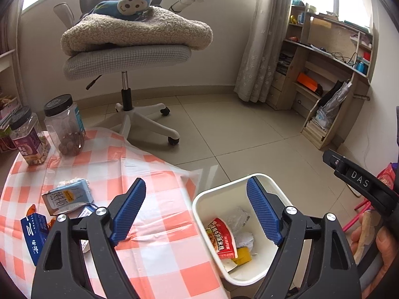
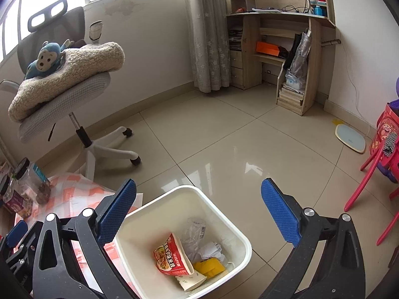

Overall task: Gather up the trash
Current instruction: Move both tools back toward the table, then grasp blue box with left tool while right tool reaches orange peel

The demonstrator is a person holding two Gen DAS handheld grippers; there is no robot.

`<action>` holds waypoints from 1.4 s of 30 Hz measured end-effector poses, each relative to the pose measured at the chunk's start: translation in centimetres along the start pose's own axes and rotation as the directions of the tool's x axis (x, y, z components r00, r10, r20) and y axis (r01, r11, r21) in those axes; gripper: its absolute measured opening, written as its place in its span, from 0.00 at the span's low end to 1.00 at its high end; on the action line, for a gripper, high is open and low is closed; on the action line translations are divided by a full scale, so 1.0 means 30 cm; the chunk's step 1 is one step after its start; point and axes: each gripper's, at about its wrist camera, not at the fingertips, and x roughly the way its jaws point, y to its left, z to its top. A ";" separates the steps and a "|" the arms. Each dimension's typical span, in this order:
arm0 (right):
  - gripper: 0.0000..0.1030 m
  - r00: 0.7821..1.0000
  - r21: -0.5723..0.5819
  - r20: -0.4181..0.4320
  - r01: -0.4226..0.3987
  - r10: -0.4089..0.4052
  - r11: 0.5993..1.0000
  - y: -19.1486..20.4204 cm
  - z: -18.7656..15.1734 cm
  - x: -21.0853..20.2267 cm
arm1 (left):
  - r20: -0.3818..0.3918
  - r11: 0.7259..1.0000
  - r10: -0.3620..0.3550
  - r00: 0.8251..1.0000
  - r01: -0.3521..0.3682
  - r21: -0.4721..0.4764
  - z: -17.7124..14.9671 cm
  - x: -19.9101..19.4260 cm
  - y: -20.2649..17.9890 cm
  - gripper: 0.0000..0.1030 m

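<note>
A white trash bin (image 1: 199, 200) (image 2: 219, 211) stands on the floor beside the checkered table (image 1: 162, 261). In it lie a red noodle cup (image 1: 222, 236) (image 2: 172, 258), a yellow wrapper (image 2: 208, 267), crumpled paper (image 2: 212, 249) and clear plastic (image 2: 193, 229). My left gripper (image 1: 197, 211) is open and empty over the table edge and the bin. My right gripper (image 2: 199, 216) is open and empty above the bin; its body shows in the left wrist view (image 1: 359, 182). On the table lie a milk carton (image 1: 66, 198), a blue box (image 1: 33, 236) and small wrappers (image 1: 32, 209).
Two black-lidded snack jars (image 1: 66, 124) (image 1: 27, 137) stand at the table's far left. An office chair (image 1: 127, 54) with a blanket and a monkey plush is behind. A wooden desk shelf (image 2: 281, 44) fills the corner. A red stool (image 2: 369, 174) and a scale (image 2: 350, 140) are on the right.
</note>
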 end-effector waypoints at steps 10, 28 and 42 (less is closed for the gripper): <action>0.93 0.999 -0.144 0.006 -0.048 0.050 0.988 0.205 -0.057 -0.020 | 0.015 0.986 0.136 0.991 -0.134 -0.099 -0.024 -0.050 0.186 0.91; 0.93 0.988 -0.316 -0.055 -0.153 0.143 0.936 0.527 -0.167 -0.036 | -0.103 0.918 0.313 0.944 -0.328 -0.221 -0.136 -0.060 0.553 0.93; 0.93 0.978 -0.396 -0.114 -0.205 0.173 0.895 0.745 -0.256 -0.006 | -0.362 0.826 0.367 0.857 -0.479 -0.297 -0.295 0.043 0.890 0.93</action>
